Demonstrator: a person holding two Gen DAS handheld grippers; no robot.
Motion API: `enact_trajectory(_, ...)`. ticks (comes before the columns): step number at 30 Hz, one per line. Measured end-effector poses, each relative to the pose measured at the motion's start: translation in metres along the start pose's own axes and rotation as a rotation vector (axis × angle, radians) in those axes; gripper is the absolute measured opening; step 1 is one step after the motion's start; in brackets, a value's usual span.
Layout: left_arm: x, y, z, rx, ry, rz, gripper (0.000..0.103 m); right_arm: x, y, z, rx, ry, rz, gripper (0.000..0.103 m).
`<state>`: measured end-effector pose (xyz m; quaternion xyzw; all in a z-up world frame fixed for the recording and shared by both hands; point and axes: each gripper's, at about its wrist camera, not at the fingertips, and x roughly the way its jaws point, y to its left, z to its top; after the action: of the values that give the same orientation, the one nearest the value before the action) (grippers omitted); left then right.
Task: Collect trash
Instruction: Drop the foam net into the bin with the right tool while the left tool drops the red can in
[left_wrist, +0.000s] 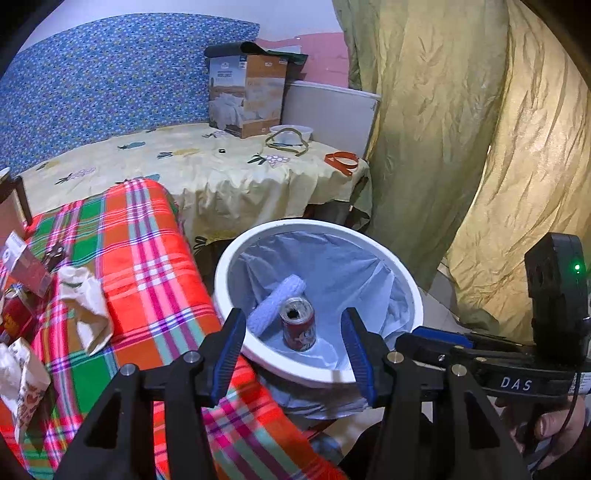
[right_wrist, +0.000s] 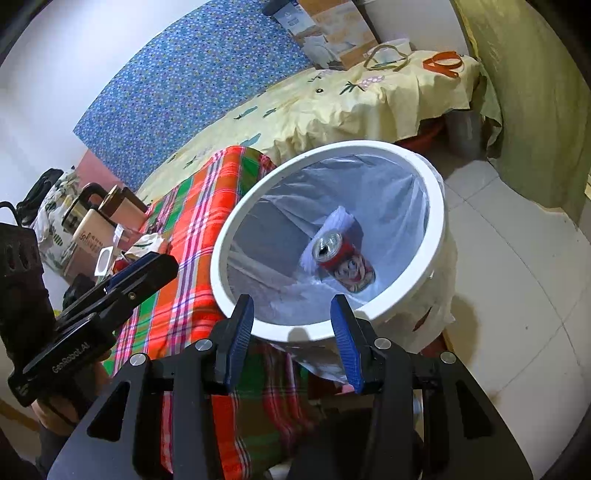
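A white bin (left_wrist: 229, 266) with a pale liner stands on the floor against the plaid-covered surface (left_wrist: 147, 258). Inside it lie a red drink can (left_wrist: 298, 326) and a rolled pale wad (left_wrist: 275, 302). My left gripper (left_wrist: 293, 321) hovers open over the bin's near rim with nothing between its fingers. In the right wrist view, the right gripper (right_wrist: 291, 306) also hangs open and empty above the bin rim (right_wrist: 439, 206), with the can (right_wrist: 343, 264) below. Crumpled paper (left_wrist: 86, 306) and wrappers (left_wrist: 22, 380) lie on the plaid cloth at the left.
A bed with a yellow sheet (left_wrist: 207, 173) carries a cardboard box (left_wrist: 245, 96), a bowl and an orange strap (left_wrist: 341, 161). Gold curtains (left_wrist: 461, 147) hang on the right. Tiled floor (right_wrist: 517, 295) lies right of the bin. Cups and a kettle (right_wrist: 88, 221) stand at the far left.
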<state>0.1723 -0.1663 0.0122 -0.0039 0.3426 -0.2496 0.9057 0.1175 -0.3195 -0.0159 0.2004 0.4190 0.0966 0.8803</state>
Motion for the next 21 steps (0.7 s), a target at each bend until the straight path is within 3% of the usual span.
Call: enact_trajectory(21,-0.075,0.050,-0.040,-0.135,-0.055,0.199,0.056,0.002,0.065,-0.017,-0.189,0.027,0.084,0.046)
